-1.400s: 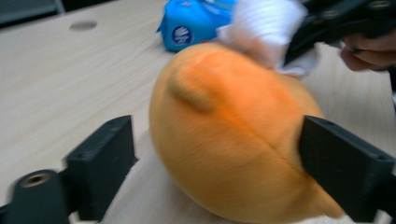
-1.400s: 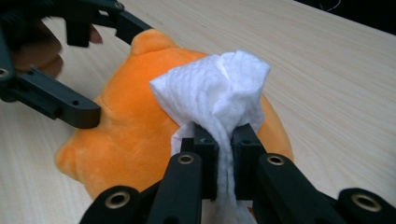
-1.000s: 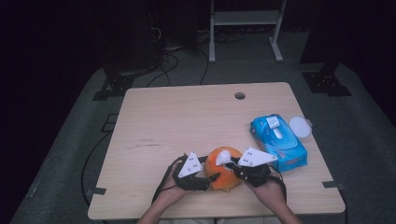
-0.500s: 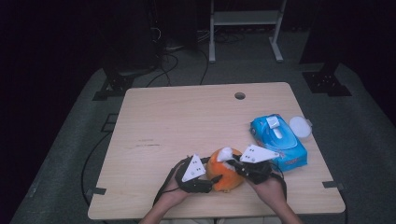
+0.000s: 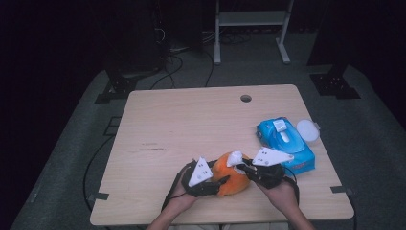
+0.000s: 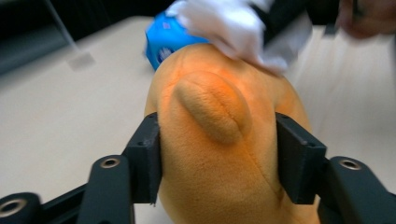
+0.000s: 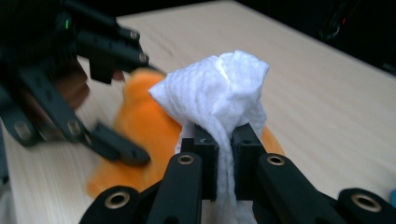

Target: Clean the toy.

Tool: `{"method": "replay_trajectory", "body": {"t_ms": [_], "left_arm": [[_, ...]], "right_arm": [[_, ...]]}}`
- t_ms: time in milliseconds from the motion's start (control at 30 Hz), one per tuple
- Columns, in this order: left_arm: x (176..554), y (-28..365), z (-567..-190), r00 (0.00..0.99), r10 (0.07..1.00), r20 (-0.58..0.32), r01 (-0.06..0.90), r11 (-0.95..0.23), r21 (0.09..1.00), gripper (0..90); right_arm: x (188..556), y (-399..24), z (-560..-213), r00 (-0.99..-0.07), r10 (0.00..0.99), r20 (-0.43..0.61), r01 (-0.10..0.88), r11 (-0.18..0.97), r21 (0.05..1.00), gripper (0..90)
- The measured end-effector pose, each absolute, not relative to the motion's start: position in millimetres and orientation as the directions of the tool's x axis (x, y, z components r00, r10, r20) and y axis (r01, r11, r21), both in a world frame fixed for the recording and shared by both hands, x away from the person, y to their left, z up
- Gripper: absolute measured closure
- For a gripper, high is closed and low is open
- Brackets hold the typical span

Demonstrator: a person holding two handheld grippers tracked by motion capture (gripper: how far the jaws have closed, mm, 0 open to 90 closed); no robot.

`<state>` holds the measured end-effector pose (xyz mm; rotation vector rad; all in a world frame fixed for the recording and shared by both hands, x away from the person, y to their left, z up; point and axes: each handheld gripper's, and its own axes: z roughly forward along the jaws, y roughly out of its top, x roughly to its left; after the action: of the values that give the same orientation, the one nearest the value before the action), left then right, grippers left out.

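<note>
The left gripper (image 6: pixel 217 163) has just been closing its jaws, and they now press both flanks of the orange plush toy (image 6: pixel 219 140) between them. In the high view the toy (image 5: pixel 231 178) sits slightly nearer the table's front edge than a second ago, the left gripper (image 5: pixel 216 184) tucked closer against it. The right gripper (image 5: pixel 244 165), clamping the white wipe (image 5: pixel 234 158), is angled more across the toy's top, the wipe a little further left over it.

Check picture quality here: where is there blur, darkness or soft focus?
High view: the room is dark around the lit table, and detail is soft. Left gripper view: the orange plush toy is sharp near the jaws, while the white wipe and blue pack smear. Right gripper view: the wipe is crisp; the left gripper behind it is motion-blurred.
</note>
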<state>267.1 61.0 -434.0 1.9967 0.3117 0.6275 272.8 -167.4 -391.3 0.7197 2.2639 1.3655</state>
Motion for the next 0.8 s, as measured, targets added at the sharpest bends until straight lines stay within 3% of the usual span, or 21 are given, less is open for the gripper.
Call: {"method": "replay_trajectory", "body": {"t_ms": [67, 167, 300, 333, 367, 467, 533, 800], "left_arm": [[265, 59, -434, 0.830, 0.426, 0.359, -0.100, -0.519, 0.849, 43.1], [269, 64, -437, 0.851, 0.434, 0.296, -0.055, -0.486, 0.872, 38.7], [283, 72, -436, 0.863, 0.499, -0.077, 0.243, -0.277, 0.930, 15.3], [285, 72, -435, 0.851, 0.505, -0.143, 0.302, -0.248, 0.921, 12.2], [286, 71, -434, 0.847, 0.509, -0.152, 0.318, -0.256, 0.913, 13.1], [281, 71, -437, 0.859, 0.509, -0.051, 0.242, -0.316, 0.918, 29.3], [279, 72, -435, 0.857, 0.515, -0.002, 0.203, -0.335, 0.920, 38.7], [270, 62, -427, 0.829, 0.463, 0.314, -0.055, -0.491, 0.870, 48.4]], "right_arm": [[271, -165, -386, -0.793, 0.605, -0.068, 0.207, 0.373, 0.904, 82.9], [278, -165, -391, -0.789, 0.610, -0.077, 0.222, 0.400, 0.889, 83.0], [285, -171, -407, -0.782, 0.623, 0.000, 0.307, 0.385, 0.870, 83.0], [281, -169, -409, -0.791, 0.611, 0.019, 0.313, 0.378, 0.871, 83.0], [277, -165, -409, -0.806, 0.591, 0.032, 0.310, 0.375, 0.874, 83.0], [269, -154, -402, -0.825, 0.565, -0.016, 0.257, 0.400, 0.880, 83.1], [276, -160, -401, -0.812, 0.584, -0.001, 0.273, 0.382, 0.883, 83.2], [291, -194, -410, -0.719, 0.694, 0.021, 0.338, 0.324, 0.884, 83.1]]}}
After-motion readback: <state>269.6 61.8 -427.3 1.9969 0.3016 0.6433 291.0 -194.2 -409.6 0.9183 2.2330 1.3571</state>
